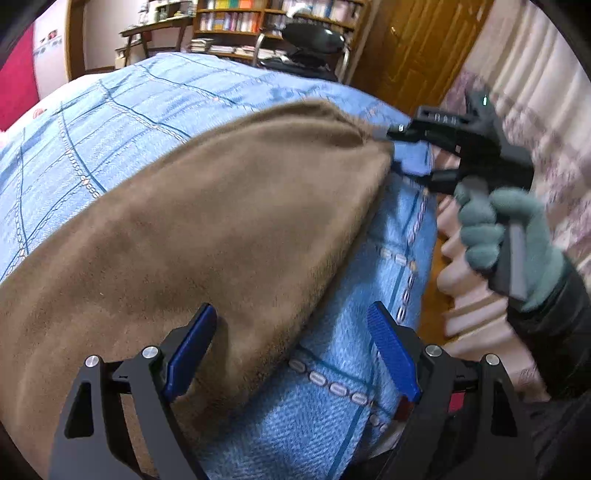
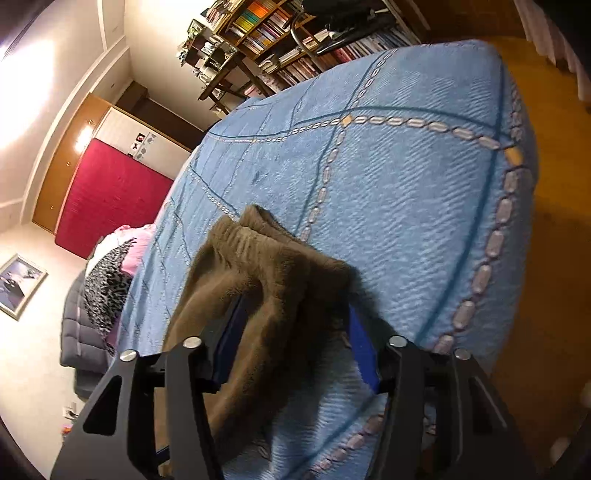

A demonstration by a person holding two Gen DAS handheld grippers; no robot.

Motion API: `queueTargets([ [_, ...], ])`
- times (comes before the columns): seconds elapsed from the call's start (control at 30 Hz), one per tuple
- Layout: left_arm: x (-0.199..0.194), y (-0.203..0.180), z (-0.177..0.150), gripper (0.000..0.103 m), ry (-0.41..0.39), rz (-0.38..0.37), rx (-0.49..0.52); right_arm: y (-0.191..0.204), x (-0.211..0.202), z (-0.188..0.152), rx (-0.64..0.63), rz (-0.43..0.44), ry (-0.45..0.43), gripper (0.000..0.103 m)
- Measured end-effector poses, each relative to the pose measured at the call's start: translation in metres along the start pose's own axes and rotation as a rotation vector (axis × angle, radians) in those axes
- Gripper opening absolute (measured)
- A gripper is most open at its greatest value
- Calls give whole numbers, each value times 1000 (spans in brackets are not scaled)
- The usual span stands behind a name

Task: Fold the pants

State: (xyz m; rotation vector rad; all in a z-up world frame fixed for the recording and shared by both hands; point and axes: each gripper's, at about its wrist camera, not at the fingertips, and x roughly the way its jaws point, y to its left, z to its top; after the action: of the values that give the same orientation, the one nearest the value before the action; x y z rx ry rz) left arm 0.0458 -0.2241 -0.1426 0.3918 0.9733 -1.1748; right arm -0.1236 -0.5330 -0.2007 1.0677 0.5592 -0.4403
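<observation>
Brown fleece pants (image 1: 207,221) lie flat across a blue bedspread (image 1: 110,110), running from the lower left to the bed's right edge. My left gripper (image 1: 291,314) hovers open over the pants' near edge, one finger above the fleece and the other above the bedspread. My right gripper (image 1: 397,151), held by a green-gloved hand (image 1: 509,229), is at the pants' far right end. In the right wrist view its jaws stand apart around the gathered waistband end of the pants (image 2: 266,280), so the right gripper (image 2: 295,306) is open with fleece lying loose between the fingers.
The bedspread (image 2: 406,203) drops off to a wooden floor (image 2: 554,258) on the right. Bookshelves (image 1: 236,18) and a black chair (image 1: 314,37) stand beyond the bed's far end. Pillows and bedding (image 2: 110,273) are piled at the bed's left. A pale curtain (image 1: 535,74) hangs at right.
</observation>
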Motion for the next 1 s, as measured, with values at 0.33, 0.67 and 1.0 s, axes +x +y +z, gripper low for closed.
queueTargets([
  [0.33,18,9,-7,85,20,-13,-53,18,16,-3,-47,-59,-52,57],
  [0.67,-4,34,-3,85,-28,-98,-216,66,-12,-4,-217,-29,-96,18],
  [1.0,-60,114,-5,89,-142,-170,-584,182,-35,-33,-505,86,-139,18],
])
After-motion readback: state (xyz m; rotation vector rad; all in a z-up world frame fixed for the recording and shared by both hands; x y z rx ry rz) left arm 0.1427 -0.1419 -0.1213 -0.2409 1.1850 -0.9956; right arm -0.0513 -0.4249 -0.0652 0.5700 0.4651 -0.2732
